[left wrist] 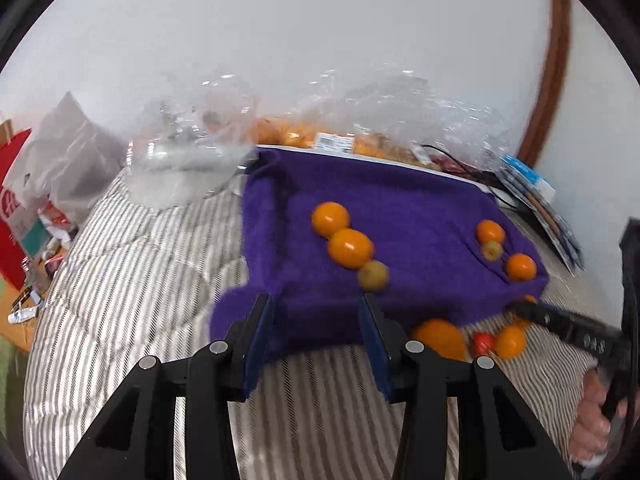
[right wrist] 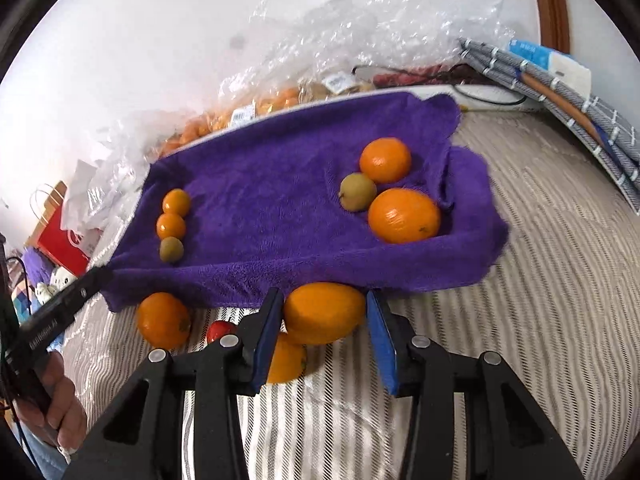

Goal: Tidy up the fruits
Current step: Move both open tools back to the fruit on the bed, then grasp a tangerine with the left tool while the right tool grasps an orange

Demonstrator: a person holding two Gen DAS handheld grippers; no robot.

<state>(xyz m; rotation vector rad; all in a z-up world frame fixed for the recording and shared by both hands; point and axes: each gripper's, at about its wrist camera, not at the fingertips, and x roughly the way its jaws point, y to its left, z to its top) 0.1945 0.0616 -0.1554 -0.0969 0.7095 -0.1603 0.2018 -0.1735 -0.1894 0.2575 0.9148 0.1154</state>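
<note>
A purple towel (right wrist: pixel 260 184) lies on the striped bed cover. On it sit two rows of fruit: two small oranges (right wrist: pixel 176 202) with a greenish fruit (right wrist: pixel 171 249) on the left, and two larger oranges (right wrist: pixel 404 216) with a greenish fruit (right wrist: pixel 357 191) on the right. My right gripper (right wrist: pixel 324 298) is shut on an orange (right wrist: pixel 324 314) just in front of the towel's near edge. Another orange (right wrist: pixel 163 320), a small red fruit (right wrist: pixel 220 330) and a partly hidden orange (right wrist: pixel 288 360) lie beside it. My left gripper (left wrist: pixel 316 304) is open with nothing between its pads, over the towel's near edge (left wrist: pixel 320 320).
Crinkled clear plastic bags (right wrist: pixel 320 40) holding more oranges lie along the wall behind the towel. A folded grey cloth and packets (right wrist: pixel 560 92) sit at the back right. A red paper bag (left wrist: pixel 12 184) and clutter are on the floor to the left. Striped bedding (right wrist: pixel 540 280) surrounds the towel.
</note>
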